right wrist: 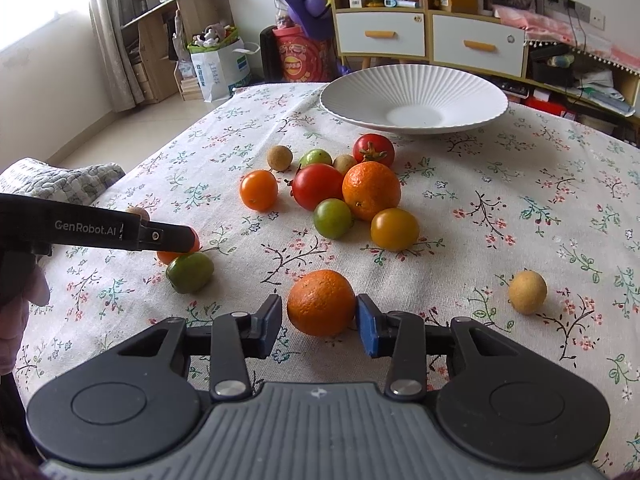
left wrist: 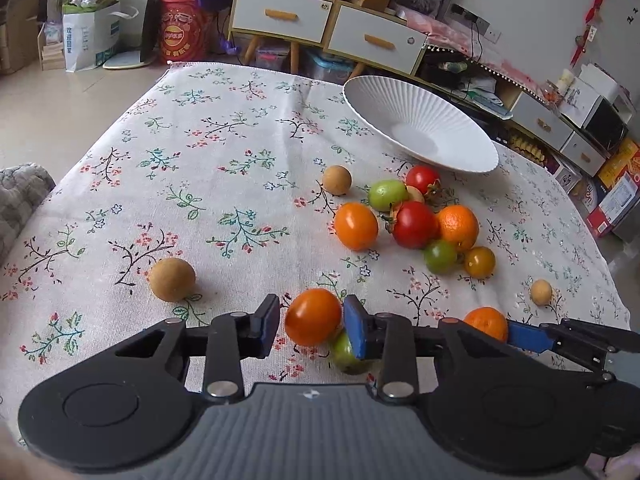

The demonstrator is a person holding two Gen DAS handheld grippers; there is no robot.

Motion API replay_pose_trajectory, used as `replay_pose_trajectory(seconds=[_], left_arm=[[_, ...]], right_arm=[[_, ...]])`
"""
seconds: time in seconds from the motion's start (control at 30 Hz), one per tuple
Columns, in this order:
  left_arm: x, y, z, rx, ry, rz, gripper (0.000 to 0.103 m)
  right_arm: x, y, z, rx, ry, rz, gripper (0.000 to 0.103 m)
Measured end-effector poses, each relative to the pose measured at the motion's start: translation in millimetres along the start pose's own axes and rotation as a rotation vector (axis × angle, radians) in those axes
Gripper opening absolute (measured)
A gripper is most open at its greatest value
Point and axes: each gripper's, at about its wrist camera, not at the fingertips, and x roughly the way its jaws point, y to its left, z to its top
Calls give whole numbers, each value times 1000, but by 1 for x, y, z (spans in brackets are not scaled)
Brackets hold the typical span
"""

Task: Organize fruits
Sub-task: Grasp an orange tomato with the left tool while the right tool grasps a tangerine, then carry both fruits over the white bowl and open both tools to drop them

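Observation:
My left gripper (left wrist: 311,322) is open around an orange tomato (left wrist: 313,316) on the floral tablecloth; the right pad touches it, and a small gap shows at the left pad. A green fruit (left wrist: 347,354) lies just under the right finger. My right gripper (right wrist: 320,322) is open around a mandarin (right wrist: 321,302), with its pads close to both sides. The white ribbed plate (right wrist: 414,98) stands empty at the back. A pile of red, green and orange fruit (right wrist: 344,192) lies between. The left gripper also shows in the right wrist view (right wrist: 176,236).
Loose brown longans lie at the left (left wrist: 172,279), the middle (left wrist: 337,179) and the right (right wrist: 527,292). A grey cushion (right wrist: 60,178) sits at the table's left edge. Cabinets (right wrist: 428,36) and boxes stand behind the table.

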Motion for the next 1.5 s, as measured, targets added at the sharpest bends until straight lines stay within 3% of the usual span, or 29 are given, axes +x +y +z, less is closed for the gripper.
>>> replay_pose_trajectory(seconds=[0.13, 0.2, 0.23, 0.8, 1.2, 1.5], left_arm=[[3, 1, 1, 5, 19, 24, 29], [6, 3, 0, 5, 47, 42, 24], [7, 4, -1, 0, 46, 41, 23], [3, -13, 6, 20, -23, 9, 21], [8, -57, 41, 140, -54, -27, 21], [29, -75, 77, 183, -47, -88, 21]], right_arm=[[0, 2, 0, -15, -4, 4, 38], [0, 2, 0, -19, -4, 4, 36], [0, 2, 0, -19, -5, 6, 32], [-6, -8, 10, 49, -27, 15, 31], [-7, -43, 61, 147, -36, -22, 31], [1, -61, 100, 83, -78, -9, 31]])
